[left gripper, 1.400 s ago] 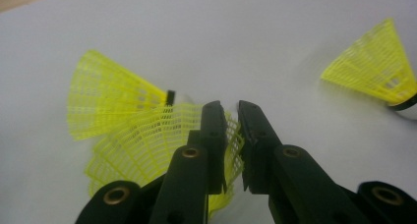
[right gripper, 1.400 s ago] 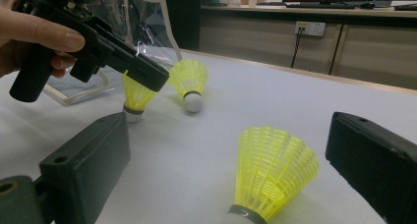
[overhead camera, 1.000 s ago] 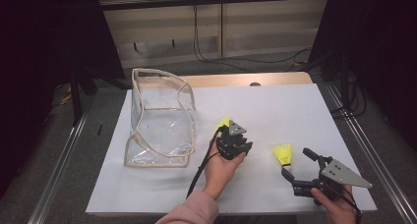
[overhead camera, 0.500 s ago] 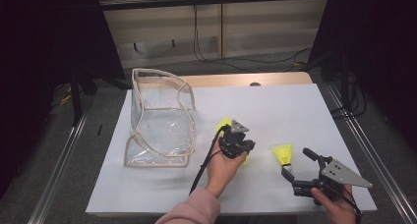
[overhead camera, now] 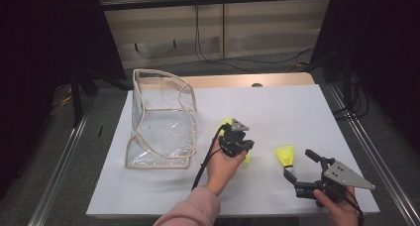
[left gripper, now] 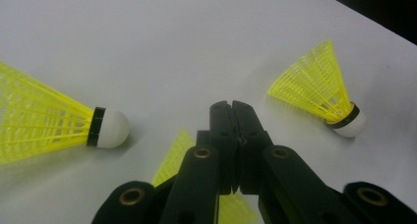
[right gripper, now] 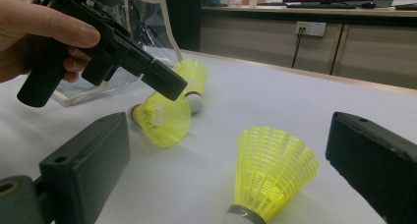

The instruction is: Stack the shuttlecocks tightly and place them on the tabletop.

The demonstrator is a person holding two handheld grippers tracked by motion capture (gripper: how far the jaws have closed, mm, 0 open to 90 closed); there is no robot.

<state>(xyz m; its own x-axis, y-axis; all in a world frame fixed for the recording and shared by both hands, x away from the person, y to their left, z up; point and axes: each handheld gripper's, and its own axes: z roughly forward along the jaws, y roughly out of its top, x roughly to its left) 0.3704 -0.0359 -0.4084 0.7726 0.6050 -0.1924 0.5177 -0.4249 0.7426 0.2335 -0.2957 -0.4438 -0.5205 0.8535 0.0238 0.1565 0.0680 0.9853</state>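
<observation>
On table | left claw [overhead camera: 243,151] just closed on shuttlecock [left gripper: 177,157] skirt

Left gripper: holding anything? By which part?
Left gripper is shut on a yellow shuttlecock, pinching the rim of its net skirt. Right gripper is open and holds nothing.

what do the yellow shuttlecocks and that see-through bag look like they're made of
Shuttlecocks: likely moulded plastic, given the neon yellow open-mesh skirts; the white matte tip could be foam or cork. Bag: probably soft clear vinyl, glossy and sagging, with beige edging that looks like fabric.
</observation>
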